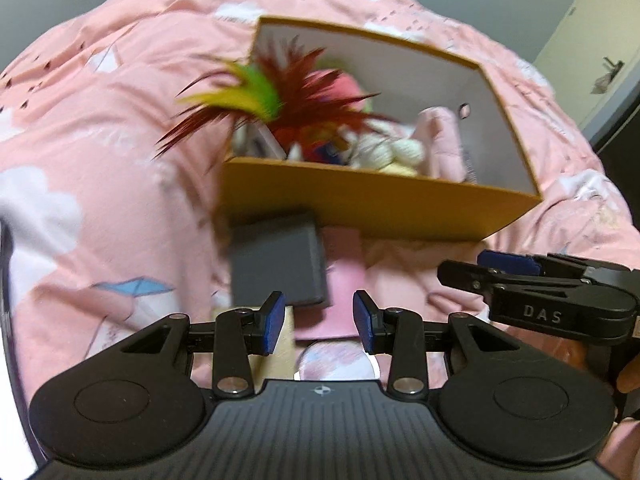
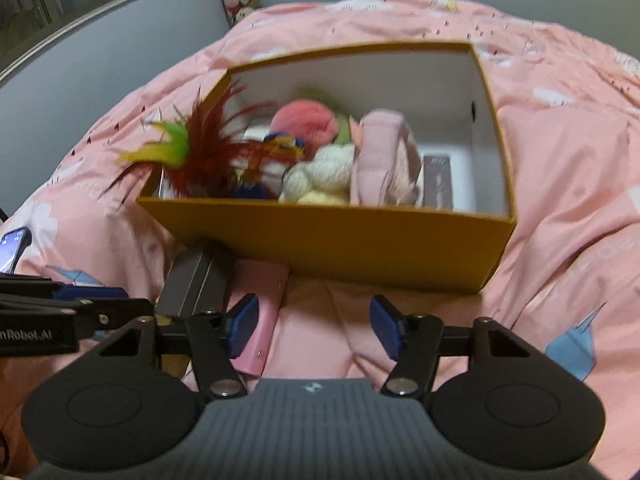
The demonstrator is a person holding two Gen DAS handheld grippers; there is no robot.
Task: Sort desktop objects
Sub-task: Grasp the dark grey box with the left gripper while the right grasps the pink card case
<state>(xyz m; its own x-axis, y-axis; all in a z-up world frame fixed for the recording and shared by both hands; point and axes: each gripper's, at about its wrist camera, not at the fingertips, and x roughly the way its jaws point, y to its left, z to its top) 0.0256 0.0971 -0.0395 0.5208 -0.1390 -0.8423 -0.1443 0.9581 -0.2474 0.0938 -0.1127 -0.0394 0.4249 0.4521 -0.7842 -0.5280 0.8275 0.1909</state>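
Left tool: the left tool (image 1: 319, 322) hangs low over the bed, jaws apart, nothing between them, a pale round patch showing just below the gap.
Right tool: the right tool (image 2: 313, 330) has its jaws apart too, bare pink cover between them; its left pad sits just over the pink box.
Writing: "DAS" reads on the right tool's arm in the left view; "Robot.AI", cut off, on the left tool's arm in the right view.
Near items: a grey box (image 1: 278, 264) lies flat, and a pink box (image 2: 260, 312) lies beside it on its right, its long axis running away from the cameras toward the carton; both sit against the carton's near wall.
Carton: an open orange carton (image 2: 332, 246) sits on the pink bedspread (image 2: 560, 168), long axis left to right.
Contents: a feather toy (image 2: 200, 152) pokes out over the left rim; a pink ball, cream yarn, a pink pouch and a brown box with unreadable print fill the rest.
Room: open bedspread to the right of the carton; a phone (image 2: 14, 248) lies at the left edge.
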